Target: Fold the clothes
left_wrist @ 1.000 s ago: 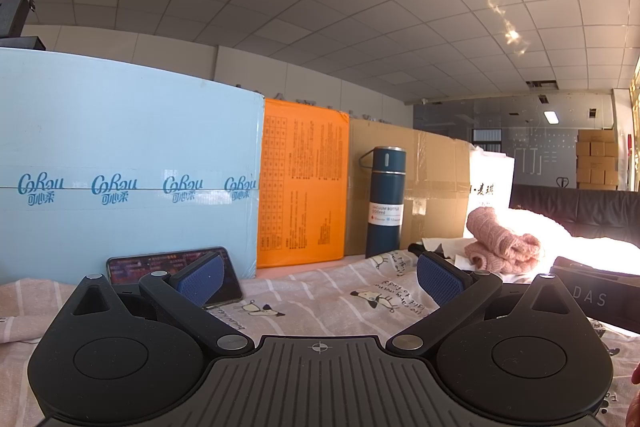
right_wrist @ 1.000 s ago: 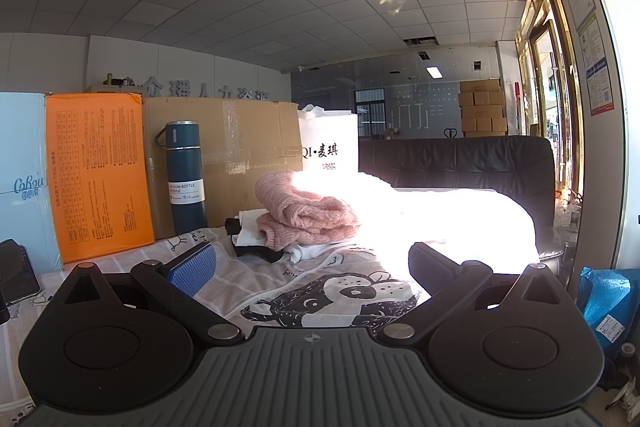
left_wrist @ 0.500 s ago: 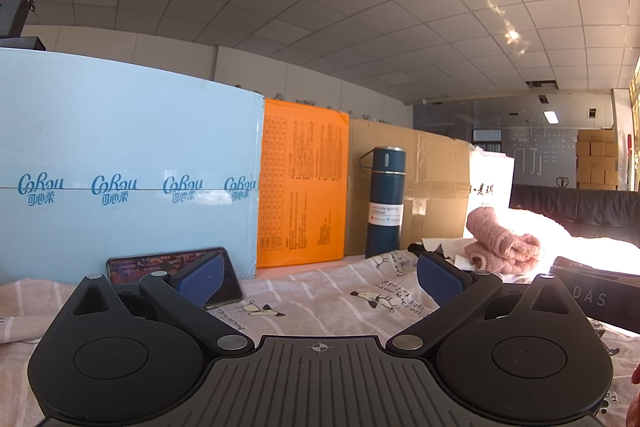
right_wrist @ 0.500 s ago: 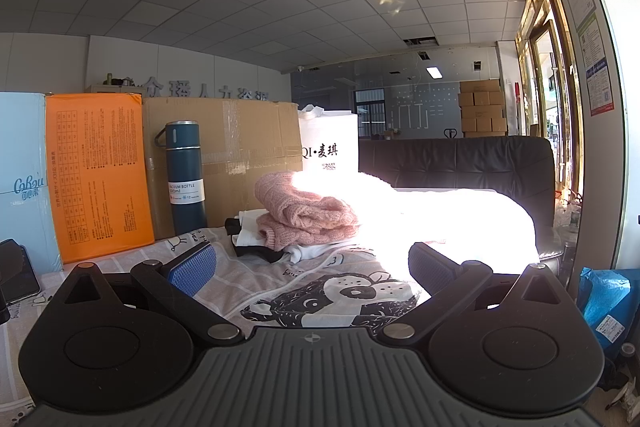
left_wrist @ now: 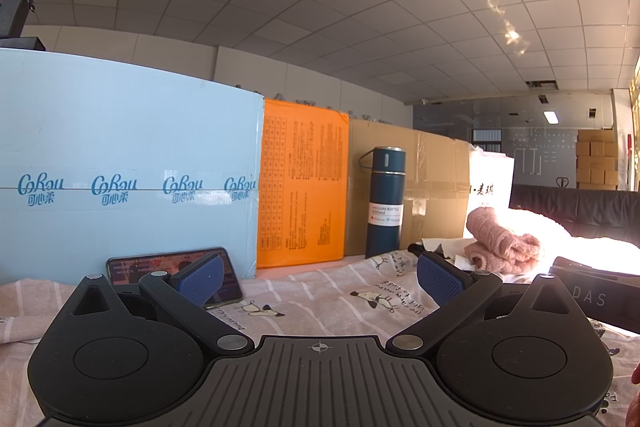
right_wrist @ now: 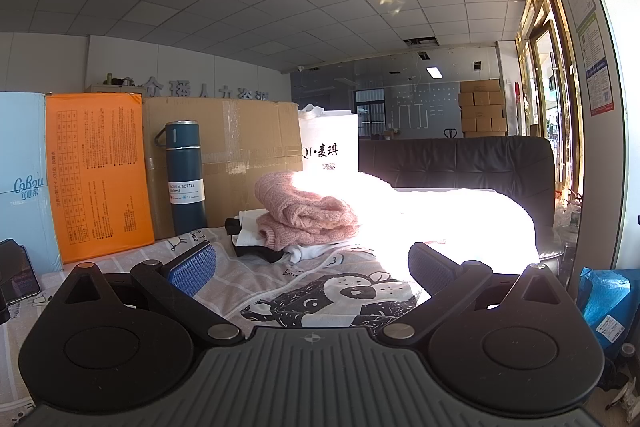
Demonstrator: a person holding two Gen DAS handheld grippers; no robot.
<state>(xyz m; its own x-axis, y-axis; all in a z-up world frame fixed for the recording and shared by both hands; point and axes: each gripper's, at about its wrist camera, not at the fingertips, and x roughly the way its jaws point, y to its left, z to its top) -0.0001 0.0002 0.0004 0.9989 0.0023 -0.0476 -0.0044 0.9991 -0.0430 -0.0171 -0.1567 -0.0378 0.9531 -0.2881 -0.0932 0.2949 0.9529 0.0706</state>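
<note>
both grippers low over the striped cartoon-print sheet [left_wrist: 320, 291] covering the surface. left gripper [left_wrist: 318, 277] has its blue-padded fingers spread wide, nothing between them; right gripper [right_wrist: 312, 265] is just as wide apart, nothing held either.

along the far edge stands a row of cartons: a pale blue cardboard box with teal lettering [left_wrist: 128, 171] on the left, an orange printed box [left_wrist: 302, 183] beside it, then a taped brown cardboard box [right_wrist: 240, 147]. a tall dark blue vacuum bottle [right_wrist: 185, 175] stands upright in front of the brown box. a black smartphone [left_wrist: 176, 267] leans against the blue box, partly hidden behind the left gripper's finger.

the clothes lie far right: a folded pink knitted sweater [right_wrist: 308, 215] on top of white and black garments [right_wrist: 260, 247], with a white paper bag with black characters [right_wrist: 330, 143] behind.

sunlight burns out a large white mound [right_wrist: 440, 219] to the right of the sweater; probably fabric, but i can't tell. beyond it, a black leather sofa back [right_wrist: 460, 159], a glass partition and stacked brown cartons [right_wrist: 482, 107]. tiled ceiling above. a blue plastic bag [right_wrist: 608, 299] is cut off at the right edge.
</note>
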